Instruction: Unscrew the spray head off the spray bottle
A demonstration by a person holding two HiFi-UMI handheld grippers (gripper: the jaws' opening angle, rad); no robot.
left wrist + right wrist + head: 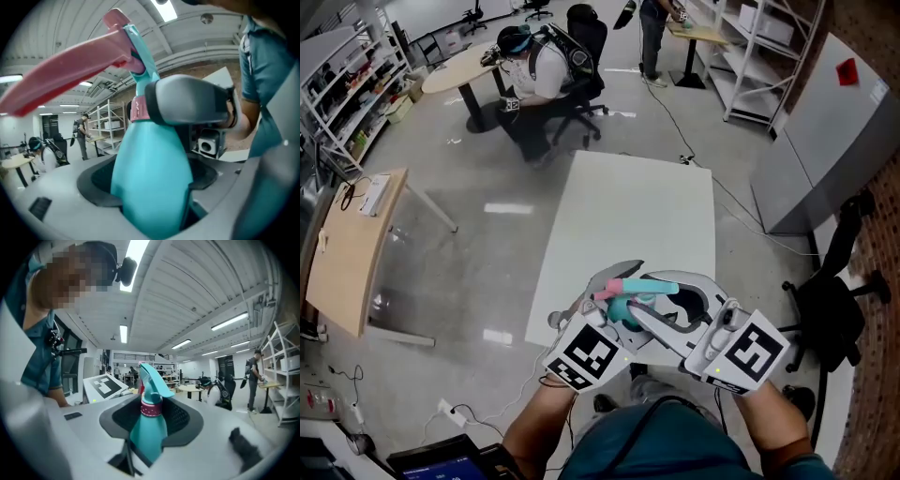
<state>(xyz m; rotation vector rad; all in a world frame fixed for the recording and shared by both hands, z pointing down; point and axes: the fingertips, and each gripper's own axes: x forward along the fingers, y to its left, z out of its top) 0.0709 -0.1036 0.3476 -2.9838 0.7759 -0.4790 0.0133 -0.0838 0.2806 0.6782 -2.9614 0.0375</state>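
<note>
Holding the spray bottle (154, 154) in my left gripper (151, 197), I pinch its collar (151, 409) with my right gripper (151, 420); weak pinches slip.

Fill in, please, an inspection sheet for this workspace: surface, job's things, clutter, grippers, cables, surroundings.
Surface: white table, bare.
Job's things: teal spray bottle held up off the table; spray head on it, pink collar in place.
Clutter: nothing seen.
Grippers: left gripper shut on the bottle's body; right gripper has its jaws around the neck at the collar, pressing or not unclear.
Cables: black cable across the floor beyond the table.
Surroundings: seated person, shelving, wooden desk.
</note>
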